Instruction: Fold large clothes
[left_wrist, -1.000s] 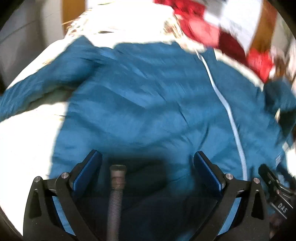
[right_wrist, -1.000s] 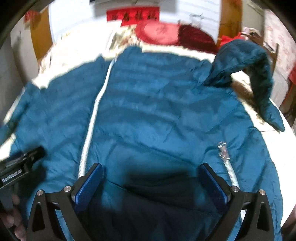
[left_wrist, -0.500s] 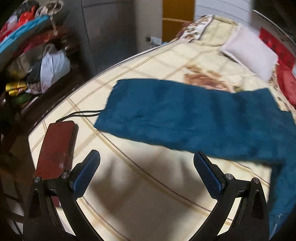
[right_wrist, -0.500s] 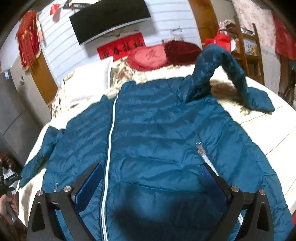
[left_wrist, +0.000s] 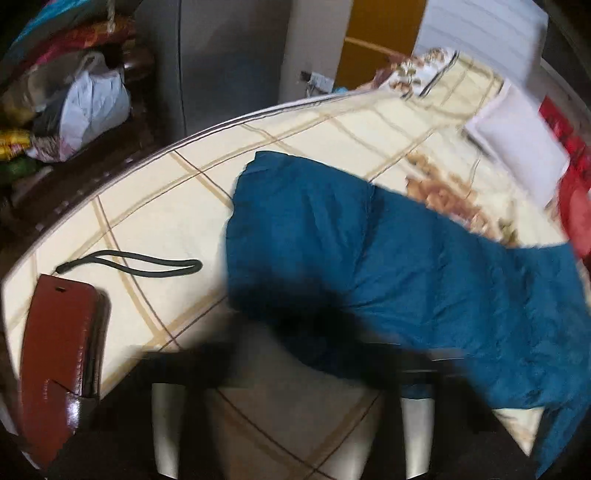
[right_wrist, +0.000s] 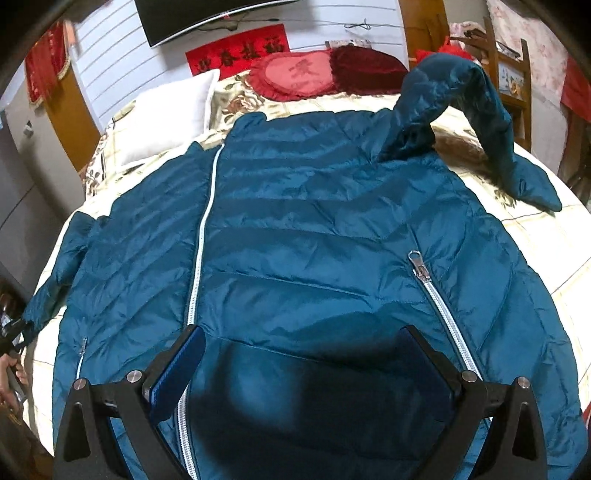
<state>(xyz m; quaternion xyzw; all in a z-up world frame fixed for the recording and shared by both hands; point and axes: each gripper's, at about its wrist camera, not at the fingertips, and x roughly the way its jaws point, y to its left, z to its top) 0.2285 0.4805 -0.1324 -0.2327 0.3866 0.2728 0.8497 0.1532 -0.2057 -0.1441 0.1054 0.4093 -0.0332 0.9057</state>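
Observation:
A teal puffer jacket (right_wrist: 314, 229) lies front-up on the bed, white zipper (right_wrist: 201, 236) closed. Its right sleeve (right_wrist: 461, 96) arches up and drops onto the bed. Its left sleeve (left_wrist: 332, 236) lies flat toward the bed's edge. My left gripper (left_wrist: 317, 332) is a dark blur; its jaws are closing on the near edge of that sleeve, close to the cuff. The right wrist view shows the left gripper (right_wrist: 13, 332) at the sleeve's end, with a hand below it. My right gripper (right_wrist: 306, 373) hovers open over the jacket's lower front, nothing between its blue pads (right_wrist: 177, 373).
A red-brown phone case (left_wrist: 62, 350) with a black strap (left_wrist: 129, 264) lies on the cream bedspread (left_wrist: 159, 206) left of the sleeve. A white pillow (right_wrist: 173, 122) and red cushions (right_wrist: 299, 74) sit at the head. A shelf with bags (left_wrist: 85, 107) stands beyond the bed's edge.
The left gripper swung from over the jacket's body out to the left sleeve, and its wide-open jaws have come together on it. The right gripper barely moved and stays open.

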